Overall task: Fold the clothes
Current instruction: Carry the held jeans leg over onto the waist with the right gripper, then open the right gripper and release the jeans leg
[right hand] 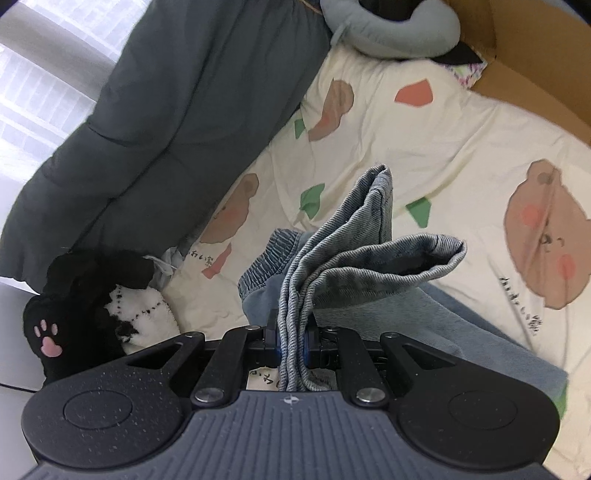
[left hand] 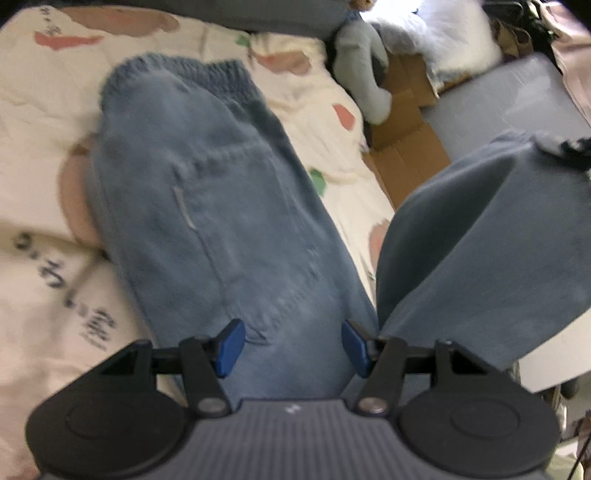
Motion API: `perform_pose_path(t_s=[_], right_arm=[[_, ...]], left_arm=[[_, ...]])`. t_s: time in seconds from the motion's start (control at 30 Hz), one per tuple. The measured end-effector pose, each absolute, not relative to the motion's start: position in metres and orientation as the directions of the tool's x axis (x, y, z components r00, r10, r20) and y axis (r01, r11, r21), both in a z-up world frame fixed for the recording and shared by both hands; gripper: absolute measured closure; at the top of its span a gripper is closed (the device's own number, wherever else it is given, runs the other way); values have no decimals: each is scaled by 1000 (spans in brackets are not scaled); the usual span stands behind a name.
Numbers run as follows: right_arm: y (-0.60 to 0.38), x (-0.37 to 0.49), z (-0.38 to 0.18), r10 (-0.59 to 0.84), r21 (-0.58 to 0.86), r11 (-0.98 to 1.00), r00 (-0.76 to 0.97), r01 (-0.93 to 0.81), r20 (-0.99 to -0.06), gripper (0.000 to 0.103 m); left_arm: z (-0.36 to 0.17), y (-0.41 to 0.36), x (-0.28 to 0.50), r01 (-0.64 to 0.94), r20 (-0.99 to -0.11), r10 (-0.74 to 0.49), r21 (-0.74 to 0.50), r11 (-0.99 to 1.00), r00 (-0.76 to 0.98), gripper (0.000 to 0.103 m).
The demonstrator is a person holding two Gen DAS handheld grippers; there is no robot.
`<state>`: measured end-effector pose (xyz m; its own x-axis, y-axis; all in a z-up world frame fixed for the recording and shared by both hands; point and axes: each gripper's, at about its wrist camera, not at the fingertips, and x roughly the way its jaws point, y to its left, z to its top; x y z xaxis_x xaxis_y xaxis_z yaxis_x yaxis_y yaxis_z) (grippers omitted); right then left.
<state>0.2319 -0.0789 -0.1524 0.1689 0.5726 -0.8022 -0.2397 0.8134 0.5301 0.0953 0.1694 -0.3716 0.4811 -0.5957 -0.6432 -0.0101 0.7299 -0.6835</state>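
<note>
Denim jeans are pinched in the clamped right tool; left tool gapes wide, empty, above jeans on the bed.

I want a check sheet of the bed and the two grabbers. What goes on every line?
Surface: cream bear-print sheet, rumpled.
Job's things: jeans flat on the sheet; hem ends lifted.
Clutter: black paw plush, grey pillow, dark duvet.
Grippers: left gripper open over the jeans; right gripper shut on the hem ends.
Cables: nothing seen.
Surroundings: cardboard beside the bed; bright window.
</note>
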Motion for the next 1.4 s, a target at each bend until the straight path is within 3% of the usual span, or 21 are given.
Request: perform_pose_path(t_s=[0.57, 0.73, 0.8, 0.87, 1.0, 1.2, 1.4], right_arm=[[-6, 263, -255, 561, 542, 825, 117, -160, -820, 89], [21, 272, -271, 560, 543, 821, 60, -175, -826, 79], [34, 277, -270, 563, 549, 813, 24, -194, -826, 62], [42, 282, -265, 584, 574, 794, -11, -198, -811, 53], [45, 292, -245, 641, 630, 746, -20, -216, -767, 46], [24, 295, -226, 666, 640, 723, 14, -259, -746, 45], [-15, 284, -234, 622, 581, 756, 56, -302, -781, 46]], left_arm=[[-351, 181, 92, -5, -655, -478, -593, 805, 586, 42], [-348, 187, 94, -25, -664, -436, -564, 825, 608, 42], [-345, 189, 94, -39, -666, -411, -551, 834, 623, 42], [-343, 192, 94, -65, -667, -379, -540, 839, 641, 42], [-337, 198, 93, -96, -653, -337, -534, 840, 678, 42], [-337, 198, 98, -106, -636, -327, -545, 832, 698, 39], [-315, 199, 85, -138, -590, -233, -515, 846, 773, 43]])
